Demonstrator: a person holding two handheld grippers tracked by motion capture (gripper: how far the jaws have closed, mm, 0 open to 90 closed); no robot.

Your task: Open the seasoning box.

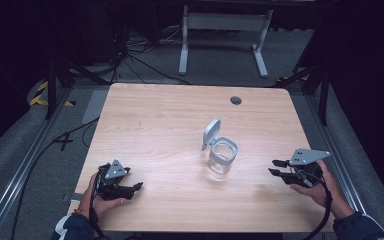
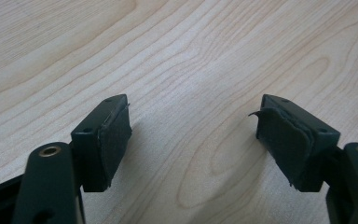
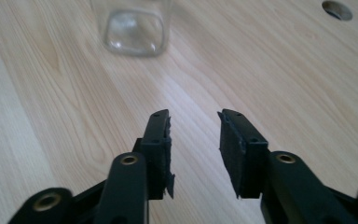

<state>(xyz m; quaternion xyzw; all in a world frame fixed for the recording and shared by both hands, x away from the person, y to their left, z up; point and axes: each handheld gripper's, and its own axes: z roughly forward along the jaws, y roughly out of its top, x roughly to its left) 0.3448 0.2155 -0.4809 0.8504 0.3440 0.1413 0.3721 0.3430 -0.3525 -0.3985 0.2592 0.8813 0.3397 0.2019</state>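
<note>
While both stand open and empty: glass jar point(image 1: 223, 156) well apart, between left hand-held gripper point(image 1: 138, 187) and right hand-held gripper point(image 1: 275, 167).

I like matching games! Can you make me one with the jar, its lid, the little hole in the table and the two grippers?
Things:
1. glass jar
2. lid
3. round hole
4. left gripper

Matches:
a. flipped up, open
b. near the table's far edge
c. clear, mid-table
d. fingers apart, nothing between them

Pairs: 1-c, 2-a, 3-b, 4-d
</note>
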